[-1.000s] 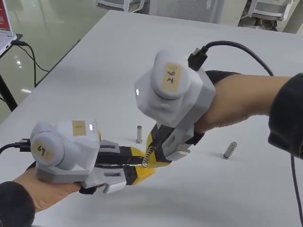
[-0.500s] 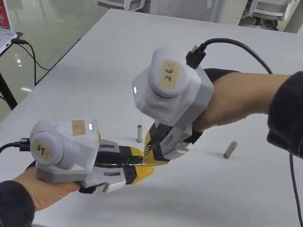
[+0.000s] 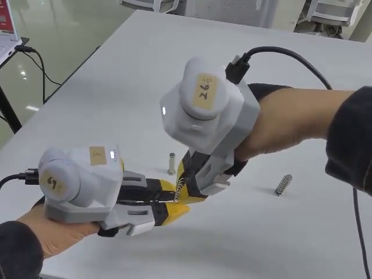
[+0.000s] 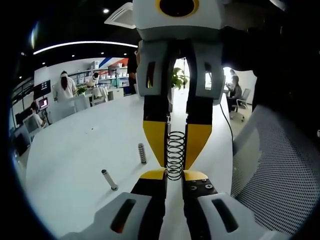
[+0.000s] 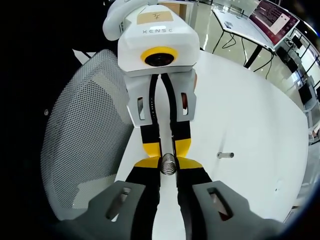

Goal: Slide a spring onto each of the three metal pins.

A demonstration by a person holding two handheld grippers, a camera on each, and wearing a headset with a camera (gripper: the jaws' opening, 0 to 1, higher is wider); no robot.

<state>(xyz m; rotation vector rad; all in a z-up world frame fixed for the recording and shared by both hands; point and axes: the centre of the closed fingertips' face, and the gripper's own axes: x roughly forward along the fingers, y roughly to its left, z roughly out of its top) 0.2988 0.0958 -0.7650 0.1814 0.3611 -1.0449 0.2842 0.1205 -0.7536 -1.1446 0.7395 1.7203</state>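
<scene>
Steel spring [image 3: 181, 189], steeply upright, tight between right tongs [image 5: 168, 165]; left tongs [image 4: 173, 176] narrow, hold unclear.

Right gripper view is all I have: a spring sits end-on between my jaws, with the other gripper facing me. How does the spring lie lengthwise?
Observer: From the side, in the left gripper view, the spring runs along the right gripper's yellow jaws and touches both. Its lower end reaches the left gripper's jaw tips.
Operator: The pin beside me looks sideways. Is it lying down?
Observer: No. The head view shows the pin standing upright on the table, beyond the two grippers.
Operator: Any other spring around?
Observer: Yes, a second spring is on the table, to the right of the right gripper.
</scene>
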